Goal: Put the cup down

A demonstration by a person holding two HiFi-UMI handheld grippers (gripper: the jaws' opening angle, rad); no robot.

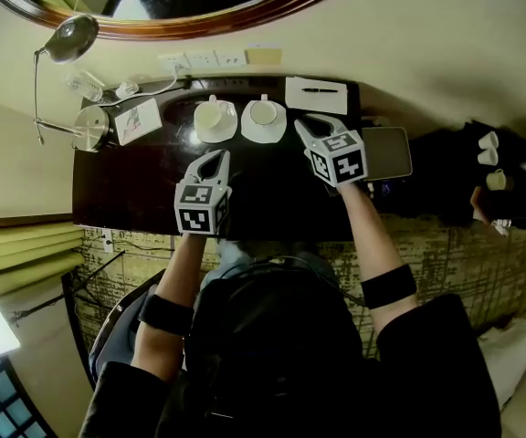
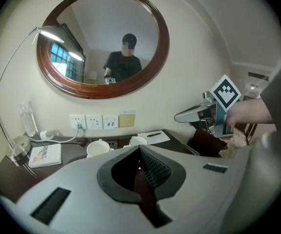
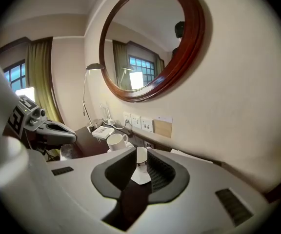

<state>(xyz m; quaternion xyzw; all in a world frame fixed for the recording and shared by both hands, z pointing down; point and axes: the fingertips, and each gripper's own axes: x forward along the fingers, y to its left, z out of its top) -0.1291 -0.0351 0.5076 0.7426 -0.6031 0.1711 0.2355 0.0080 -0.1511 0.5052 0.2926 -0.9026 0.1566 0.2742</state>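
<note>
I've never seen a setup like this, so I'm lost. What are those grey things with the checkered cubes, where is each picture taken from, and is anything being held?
There's no robot: a person holds a tool in each hand, each ending in a two-jaw claw. The downward picture comes from a camera on their head and shows the left claw and right claw over a desk. The other two come from cameras on the claws. On the desk stand two white cups on saucers, a notepad and a lamp. The left claw is shut, the right slightly open facing a cup; neither holds anything.
</note>
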